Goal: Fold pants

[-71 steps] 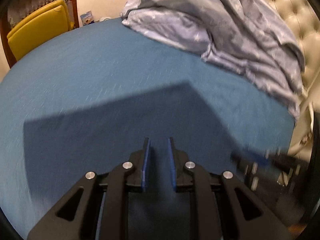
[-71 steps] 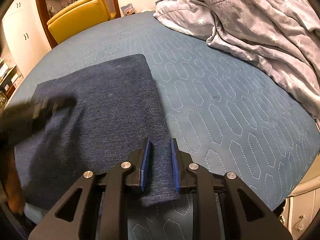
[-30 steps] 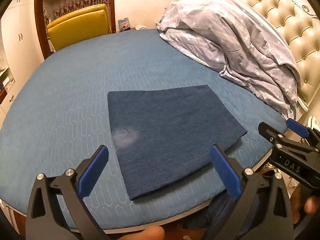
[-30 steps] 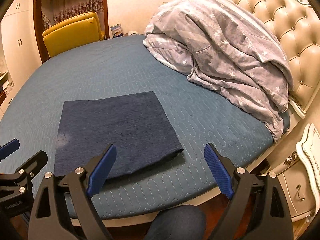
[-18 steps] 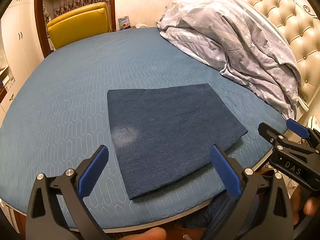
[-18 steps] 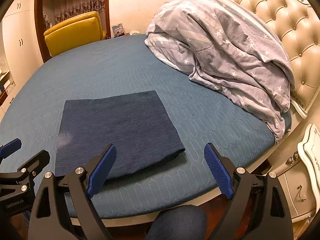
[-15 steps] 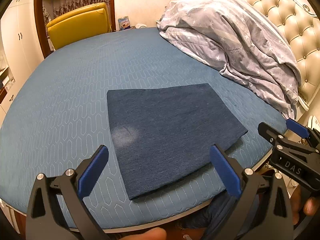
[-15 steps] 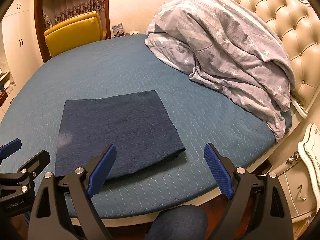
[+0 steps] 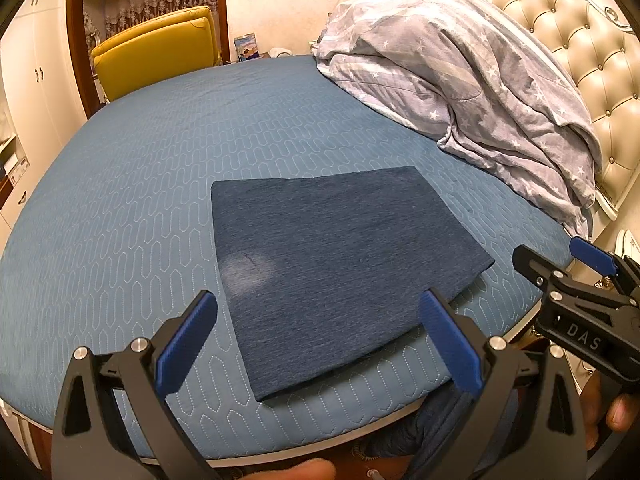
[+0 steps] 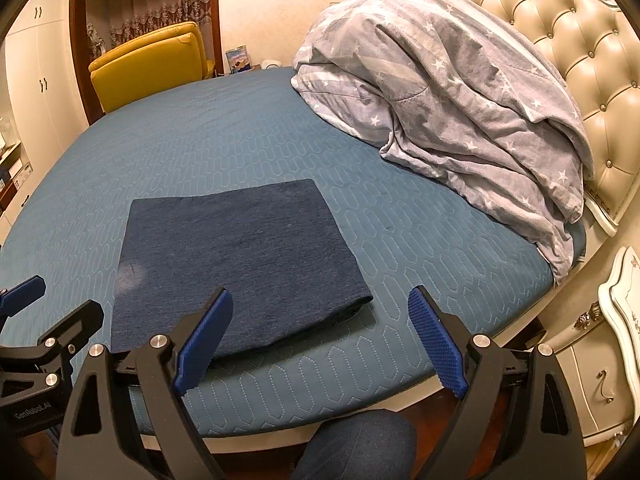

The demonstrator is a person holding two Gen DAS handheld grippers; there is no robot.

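The dark blue pants (image 9: 336,264) lie folded into a flat rectangle on the blue quilted bed (image 9: 140,208), near its front edge. They also show in the right wrist view (image 10: 236,264). My left gripper (image 9: 320,340) is open and empty, held back off the bed's edge in front of the pants. My right gripper (image 10: 320,340) is open and empty too, just in front of the pants' right corner. The right gripper shows at the right of the left wrist view (image 9: 560,276), and the left gripper at the left of the right wrist view (image 10: 44,308).
A crumpled grey star-print duvet (image 10: 448,80) lies against the tufted cream headboard (image 10: 580,60) at the back right. A yellow armchair (image 10: 148,64) stands beyond the bed. A white nightstand (image 10: 608,340) is at the right. The person's knee (image 10: 360,444) is below the bed edge.
Both grippers, shut and low over the pants 2.4 s ago, have opened and pulled back off the bed. Over the last second nothing has visibly moved.
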